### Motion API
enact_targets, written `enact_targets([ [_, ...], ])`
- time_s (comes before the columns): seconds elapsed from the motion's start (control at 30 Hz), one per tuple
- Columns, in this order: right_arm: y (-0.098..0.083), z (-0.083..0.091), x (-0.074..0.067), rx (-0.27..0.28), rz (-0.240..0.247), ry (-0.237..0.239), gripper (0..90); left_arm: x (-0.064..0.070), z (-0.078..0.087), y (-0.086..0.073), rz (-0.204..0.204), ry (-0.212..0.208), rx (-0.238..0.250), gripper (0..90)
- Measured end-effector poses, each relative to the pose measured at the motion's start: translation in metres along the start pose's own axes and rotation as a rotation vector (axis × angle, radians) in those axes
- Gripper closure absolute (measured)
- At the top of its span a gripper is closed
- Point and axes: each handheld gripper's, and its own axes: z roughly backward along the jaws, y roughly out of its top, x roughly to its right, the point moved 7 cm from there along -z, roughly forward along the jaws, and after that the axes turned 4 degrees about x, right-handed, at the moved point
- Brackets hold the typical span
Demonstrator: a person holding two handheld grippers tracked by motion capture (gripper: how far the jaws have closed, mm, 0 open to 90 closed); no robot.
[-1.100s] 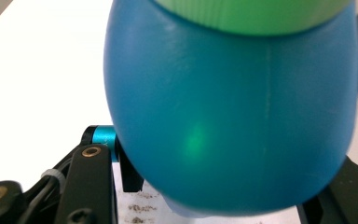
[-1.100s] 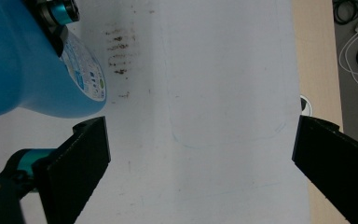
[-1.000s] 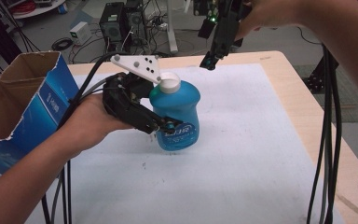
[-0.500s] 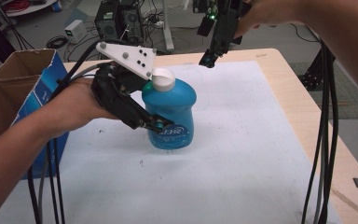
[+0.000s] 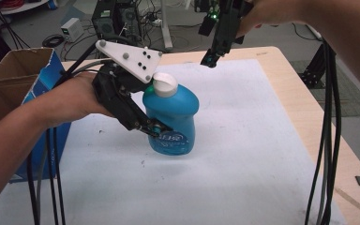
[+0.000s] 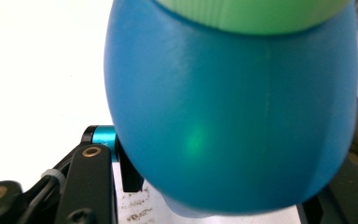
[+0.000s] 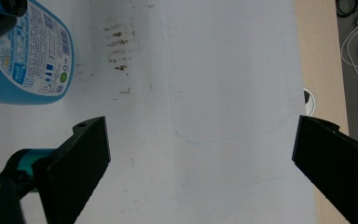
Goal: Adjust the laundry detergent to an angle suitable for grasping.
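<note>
I am carrying the blue plastic detergent bottle with the white cap (image 5: 171,119), clamped in my left gripper (image 5: 152,127), away from the brown cardboard box (image 5: 14,101); my right gripper (image 5: 210,60) is hanging apart beyond the bottle.

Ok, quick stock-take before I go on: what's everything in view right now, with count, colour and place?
bottle: one, blue with a white cap, tilted over the sheet, held.
sheet: one, white, spread over the table, brown smudges on it.
table: one, light wood, bare along the right edge.
cardboard box: one, brown with blue sides, open, at the table's left edge.
electronics and cables: several, dark, on the floor beyond the table.
left gripper: black with a white plate, shut on the bottle.
right gripper: black, jaws wide open, raised over the table's far edge, holding nothing.
</note>
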Motion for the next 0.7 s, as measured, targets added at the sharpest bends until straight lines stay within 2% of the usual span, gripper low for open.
enact_targets([
  [0.13, 0.001, -0.001, 0.0, -0.002, -0.002, 0.001, 3.3, 0.003, -0.003, -0.004, -0.024, -0.043, -0.031, 45.3],
  [0.27, 0.001, -0.003, 0.0, -0.01, -0.003, 0.0, 3.3, 0.003, -0.005, -0.008, -0.029, -0.051, -0.043, 45.3],
  [0.47, 0.0, -0.004, -0.001, -0.007, -0.002, 0.004, 3.3, 0.002, -0.009, -0.009, -0.023, -0.059, -0.032, 45.4],
  [0.63, -0.004, -0.003, 0.001, -0.014, -0.015, 0.001, 3.3, 0.001, -0.02, -0.011, -0.034, -0.068, -0.044, 45.4],
  [0.7, -0.005, -0.003, 0.001, -0.015, -0.018, 0.002, 3.3, 0.001, -0.025, -0.015, -0.026, -0.073, -0.046, 45.4],
])
